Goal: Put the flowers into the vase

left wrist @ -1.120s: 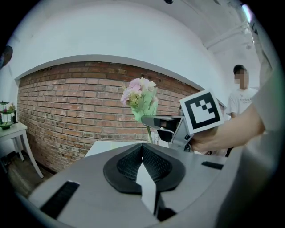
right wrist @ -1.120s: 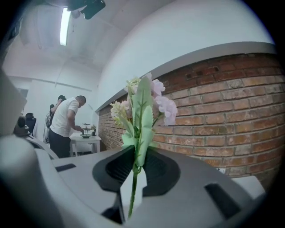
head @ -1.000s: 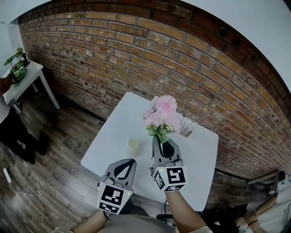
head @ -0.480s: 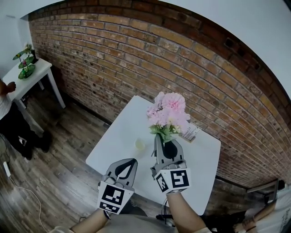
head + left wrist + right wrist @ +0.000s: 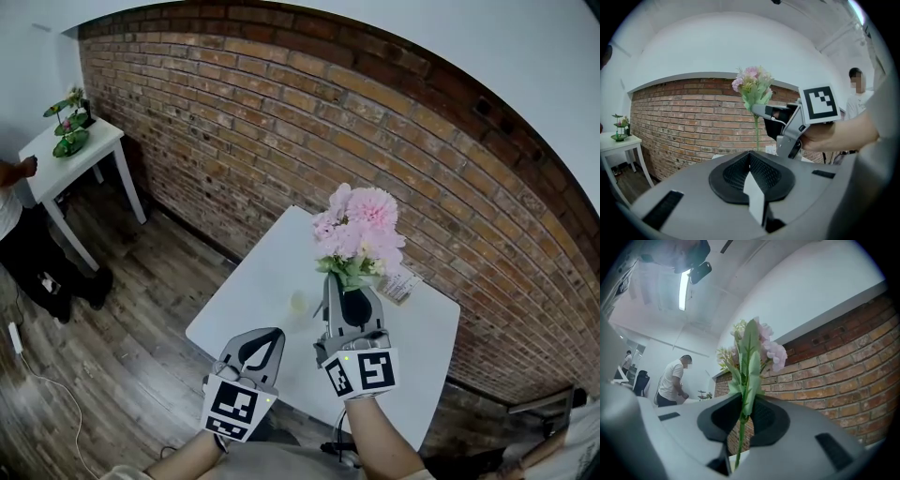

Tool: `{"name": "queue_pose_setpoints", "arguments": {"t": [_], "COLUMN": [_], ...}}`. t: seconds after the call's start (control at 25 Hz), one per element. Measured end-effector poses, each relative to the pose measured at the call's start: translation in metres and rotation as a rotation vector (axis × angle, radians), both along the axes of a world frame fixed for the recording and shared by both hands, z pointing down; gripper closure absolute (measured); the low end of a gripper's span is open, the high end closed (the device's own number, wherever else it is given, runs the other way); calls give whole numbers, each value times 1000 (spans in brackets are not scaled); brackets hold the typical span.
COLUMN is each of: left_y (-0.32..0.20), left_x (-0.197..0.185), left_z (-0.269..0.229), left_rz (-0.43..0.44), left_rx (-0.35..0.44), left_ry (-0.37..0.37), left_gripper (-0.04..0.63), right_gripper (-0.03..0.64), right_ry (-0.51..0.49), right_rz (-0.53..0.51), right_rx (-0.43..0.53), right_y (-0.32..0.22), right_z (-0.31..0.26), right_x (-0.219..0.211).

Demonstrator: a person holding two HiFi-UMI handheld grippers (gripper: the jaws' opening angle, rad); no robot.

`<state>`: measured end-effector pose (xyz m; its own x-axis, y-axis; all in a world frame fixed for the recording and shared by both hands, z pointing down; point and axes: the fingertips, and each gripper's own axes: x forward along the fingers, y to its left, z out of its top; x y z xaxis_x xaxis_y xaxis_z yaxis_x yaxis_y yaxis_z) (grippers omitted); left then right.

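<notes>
Flowers (image 5: 361, 225), a bunch of pale pink blooms with green leaves, sit just right of centre in the head view, gripped in the right gripper (image 5: 345, 289). Its jaws are nearly together and pinch the thin green stem. In the right gripper view the stem runs up between the two dark pads, with leaves and blooms spreading above them against a red brick wall (image 5: 234, 122). The left gripper view shows the bunch upright near the top centre, with a length of stem hanging below the right gripper's jaws.

The vase (image 5: 299, 302), a small pale cup-like vessel, stands on a white table (image 5: 244, 319) in the lower middle of the head view. It appears just left of the right gripper's jaws and below and left of the blooms, and it looks empty. A small printed card (image 5: 401, 284) lies on the table to the right of the bunch, partly behind the leaves.

The left gripper (image 5: 267, 336) is at the lower left of centre, close to the near table edge. Its jaws are pressed together with nothing between them. Each gripper carries a cube with black and white square markers.

At the upper left of the head view a small white side table (image 5: 94, 145) carries a green plant (image 5: 70, 122). A person (image 5: 14, 225) stands at the left edge, on a dark wooden floor (image 5: 122, 328).
</notes>
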<state>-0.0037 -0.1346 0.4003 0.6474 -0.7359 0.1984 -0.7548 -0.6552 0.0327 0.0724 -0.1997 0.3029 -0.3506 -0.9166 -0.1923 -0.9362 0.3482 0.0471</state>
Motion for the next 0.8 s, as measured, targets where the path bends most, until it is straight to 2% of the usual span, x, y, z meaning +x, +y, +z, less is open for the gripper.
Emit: {"name": "queue_pose_setpoints", "arguments": {"t": [0.48, 0.8], "left_y": [-1, -8], "left_x": [-14, -24], "left_z": [1, 14], "left_rz": [-30, -36], "left_rx": [-13, -15], "left_ry": [-11, -28], "left_gripper": [586, 586], "right_gripper": [565, 565], "right_ry": [-13, -25], "right_rz": [-31, -26], "right_rx": [9, 1], "right_y": [-19, -30], "right_z": [7, 39], "right_x": [-18, -26]}}
